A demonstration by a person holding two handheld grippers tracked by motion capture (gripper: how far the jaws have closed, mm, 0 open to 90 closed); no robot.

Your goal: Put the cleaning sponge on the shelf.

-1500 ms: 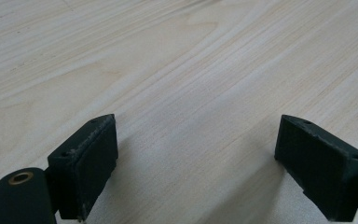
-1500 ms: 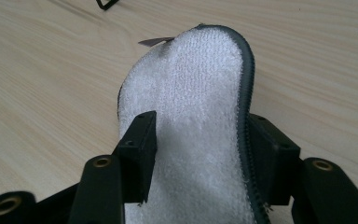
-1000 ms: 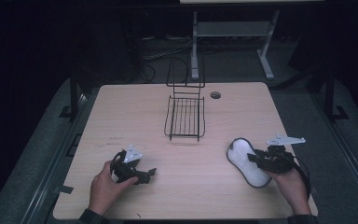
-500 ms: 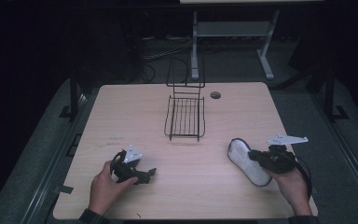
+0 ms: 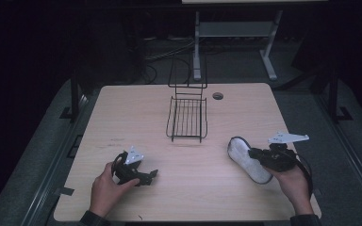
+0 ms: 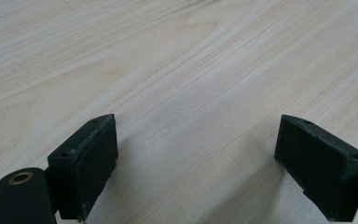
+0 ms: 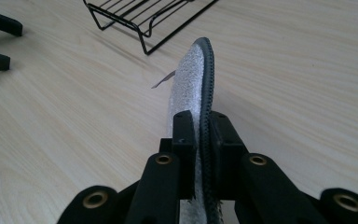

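Observation:
A white fleecy insole [image 5: 244, 157] with a dark rim lies at the table's right front. My right gripper [image 5: 258, 154] is shut on its near end. In the right gripper view the jaws have just been closing and now pinch the insole [image 7: 189, 79] on edge between their pads [image 7: 185, 135], with the right gripper [image 7: 200, 123] pointing along it. My left gripper [image 5: 147, 176] rests on the table at the left front. The left gripper [image 6: 196, 158] stands open with only bare wood between its jaws.
A black wire rack [image 5: 187, 117] stands at the middle back of the light wooden table [image 5: 132, 113], with a taller wire frame behind it. The rack [image 7: 144, 18] lies just beyond the insole's tip. A round cable hole [image 5: 218, 96] sits near the back edge.
The right gripper has edged slightly left onto the insole's near end. The left hand and its gripper have kept still.

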